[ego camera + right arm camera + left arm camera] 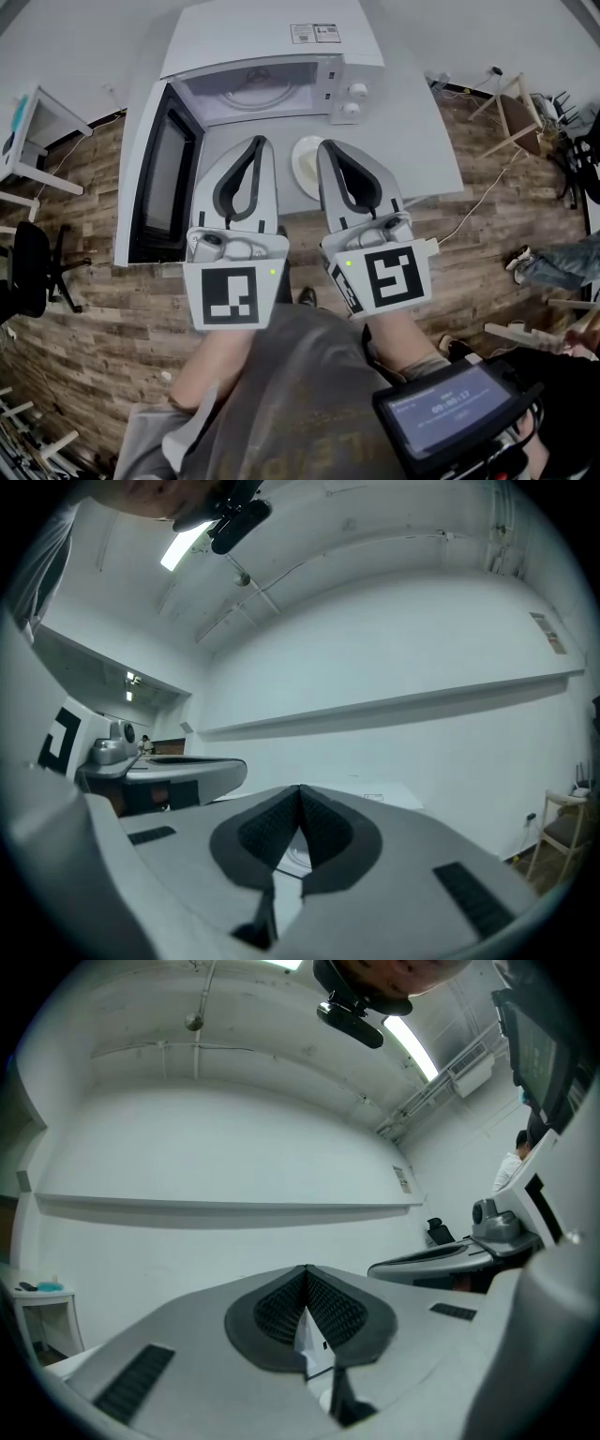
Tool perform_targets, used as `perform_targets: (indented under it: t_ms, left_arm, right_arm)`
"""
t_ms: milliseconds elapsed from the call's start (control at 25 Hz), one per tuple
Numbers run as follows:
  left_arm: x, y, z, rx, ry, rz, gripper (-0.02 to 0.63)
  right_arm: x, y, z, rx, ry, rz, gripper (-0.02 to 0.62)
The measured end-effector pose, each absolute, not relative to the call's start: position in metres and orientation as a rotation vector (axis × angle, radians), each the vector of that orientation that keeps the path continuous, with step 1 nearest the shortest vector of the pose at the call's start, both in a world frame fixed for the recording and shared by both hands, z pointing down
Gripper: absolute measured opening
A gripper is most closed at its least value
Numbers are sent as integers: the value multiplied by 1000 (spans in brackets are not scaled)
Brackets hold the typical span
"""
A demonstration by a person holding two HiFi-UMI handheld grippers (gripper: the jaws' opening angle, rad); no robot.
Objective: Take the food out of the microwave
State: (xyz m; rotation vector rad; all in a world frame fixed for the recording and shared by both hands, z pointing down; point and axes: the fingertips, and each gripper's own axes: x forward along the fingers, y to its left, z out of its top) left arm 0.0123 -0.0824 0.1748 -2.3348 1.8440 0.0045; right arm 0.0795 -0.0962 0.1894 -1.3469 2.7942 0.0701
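The white microwave [272,37] stands at the back of the grey table [422,141] with its door [164,178] swung open to the left. Only the glass turntable [255,92] shows in its cavity. A white plate [302,167] lies on the table in front of the microwave, just left of my right gripper [328,145], whose side hides part of it. My left gripper [260,141] hovers a little further left, apart from the plate. Both point toward the microwave with jaws closed and nothing between them. My left gripper [306,1267] and right gripper [300,787] show pads meeting; the plate [298,857] shows below the right jaws.
The open door sticks out past the table's left front edge over the wooden floor. An office chair [33,267] and a small white table [28,131] stand at the left. Wooden stools [511,112] and a cable [478,202] are at the right.
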Motion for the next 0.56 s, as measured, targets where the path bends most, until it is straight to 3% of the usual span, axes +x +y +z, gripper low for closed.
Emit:
perform_targets:
  t_ms: [560]
  left_arm:
    - [9, -84, 180, -2344, 1847, -5, 6]
  right_arm:
    - [77, -98, 193, -1349, 2789, 57, 6]
